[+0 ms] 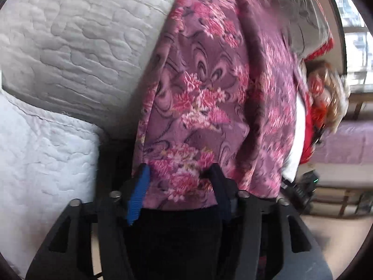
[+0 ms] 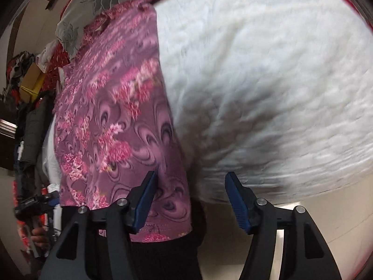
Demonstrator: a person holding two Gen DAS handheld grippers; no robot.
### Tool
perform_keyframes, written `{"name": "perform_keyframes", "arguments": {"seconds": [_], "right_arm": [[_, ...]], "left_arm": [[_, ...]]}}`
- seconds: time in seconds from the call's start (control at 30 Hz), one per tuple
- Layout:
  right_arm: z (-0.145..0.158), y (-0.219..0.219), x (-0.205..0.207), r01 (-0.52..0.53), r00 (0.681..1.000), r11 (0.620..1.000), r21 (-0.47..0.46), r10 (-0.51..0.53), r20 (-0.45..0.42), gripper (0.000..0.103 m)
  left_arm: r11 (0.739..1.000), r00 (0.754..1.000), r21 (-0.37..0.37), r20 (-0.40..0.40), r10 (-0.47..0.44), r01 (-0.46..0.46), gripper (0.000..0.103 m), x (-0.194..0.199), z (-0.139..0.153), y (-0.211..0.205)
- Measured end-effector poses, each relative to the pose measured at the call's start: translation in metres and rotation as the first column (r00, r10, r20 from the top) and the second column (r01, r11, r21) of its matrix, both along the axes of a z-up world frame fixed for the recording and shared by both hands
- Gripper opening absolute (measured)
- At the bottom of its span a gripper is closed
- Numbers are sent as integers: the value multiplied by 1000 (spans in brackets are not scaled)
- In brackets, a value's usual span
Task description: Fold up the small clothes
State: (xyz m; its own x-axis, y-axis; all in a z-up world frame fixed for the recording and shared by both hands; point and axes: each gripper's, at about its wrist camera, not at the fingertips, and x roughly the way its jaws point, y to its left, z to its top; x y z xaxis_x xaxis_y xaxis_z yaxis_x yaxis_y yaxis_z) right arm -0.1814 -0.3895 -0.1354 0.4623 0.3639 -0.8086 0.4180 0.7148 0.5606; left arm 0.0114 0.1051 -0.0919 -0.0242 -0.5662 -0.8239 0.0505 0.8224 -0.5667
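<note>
A purple garment with pink flowers point(image 1: 209, 93) lies stretched lengthwise on a white quilted bed cover point(image 1: 70, 46). My left gripper point(image 1: 179, 175) is open, its blue-padded fingers point(image 1: 137, 196) straddling the garment's near hem, which drapes between them. In the right wrist view the same garment point(image 2: 109, 116) runs up the left side. My right gripper point(image 2: 190, 179) is open at the garment's near right corner; the left finger point(image 2: 144, 200) lies over the cloth, the right finger point(image 2: 237, 203) over the white cover point(image 2: 268, 81).
A grey patterned cloth point(image 2: 93, 0) with red trim lies beyond the garment's far end. The other hand-held gripper point(image 2: 35, 203) shows at the left. Clutter and a cardboard box point(image 2: 32, 79) stand at the far left. A purple bed point(image 1: 345, 142) and window point(image 1: 356, 35) are at the right.
</note>
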Motion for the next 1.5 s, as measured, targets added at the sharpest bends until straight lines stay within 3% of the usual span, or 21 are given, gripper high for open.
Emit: {"name": "perform_keyframes", "arguments": {"seconds": [0.03,0.07,0.1,0.13,0.17,0.2,0.27,0.37,0.5,0.63,0.7,0.77,0.87,0.97,1.07,1.13,1.17,1.23,1.4,1.5], "right_arm": [[-6,0,2,1,1000,999,47,-1,0,67],[-11,1,3,4,1000,995,100,-6,15,66],[-12,2,2,-2,999,990,142,-4,43,65],[-7,5,1,-19,995,984,179,1,97,50],[-2,6,1,-33,992,984,174,11,128,20],[7,9,0,-56,988,986,155,32,154,6],[40,10,-7,-74,969,990,117,44,245,7],[92,-4,-27,-49,927,991,125,-2,374,7],[146,-27,-54,-4,867,987,163,-78,492,7],[138,-30,-53,40,895,996,81,-72,441,7],[112,-35,-47,73,927,994,78,-96,362,7],[93,-35,-38,89,946,992,89,-112,303,7],[74,-32,-33,82,961,993,80,-100,259,7],[72,-25,-29,73,965,994,75,-90,247,7],[71,-24,-26,74,969,995,64,-87,231,7],[70,-24,-23,76,971,995,59,-88,224,7],[70,-24,-23,79,970,995,57,-90,225,7],[74,-24,-25,81,969,995,54,-91,231,7],[112,-24,-41,63,929,981,185,-125,347,6],[135,-19,-47,34,917,985,167,-97,387,6]], "left_arm": [[1000,1000,-9,5,11,-11,54,1,1,1],[1000,1000,-22,15,17,-17,44,1,4,1],[999,1000,-49,25,13,-12,7,0,8,1],[998,1000,-67,29,3,-1,0,0,13,0],[997,999,-72,39,-3,6,0,-2,19,0],[998,998,-61,68,0,4,0,-4,26,-1],[998,993,-58,114,5,1,0,-7,49,3],[992,987,-126,150,49,-30,0,-12,88,17],[997,969,-73,245,11,8,0,-19,124,27],[1000,964,16,266,-10,6,6,-11,91,25],[999,979,49,202,0,-11,28,-3,58,27],[999,994,29,103,35,-38,31,5,22,27],[998,997,6,32,68,-68,32,14,-5,27],[997,997,-10,-13,79,-79,45,21,-21,25],[997,997,-33,-30,66,-67,44,21,-25,19],[999,999,-33,1,40,-40,13,19,-15,13],[999,1000,-28,10,20,-20,3,17,-9,10],[1000,999,-23,35,9,-8,3,13,7,7],[983,993,-182,104,52,-33,2,-9,86,28],[989,985,-140,161,60,-37,2,-15,115,39]]}}
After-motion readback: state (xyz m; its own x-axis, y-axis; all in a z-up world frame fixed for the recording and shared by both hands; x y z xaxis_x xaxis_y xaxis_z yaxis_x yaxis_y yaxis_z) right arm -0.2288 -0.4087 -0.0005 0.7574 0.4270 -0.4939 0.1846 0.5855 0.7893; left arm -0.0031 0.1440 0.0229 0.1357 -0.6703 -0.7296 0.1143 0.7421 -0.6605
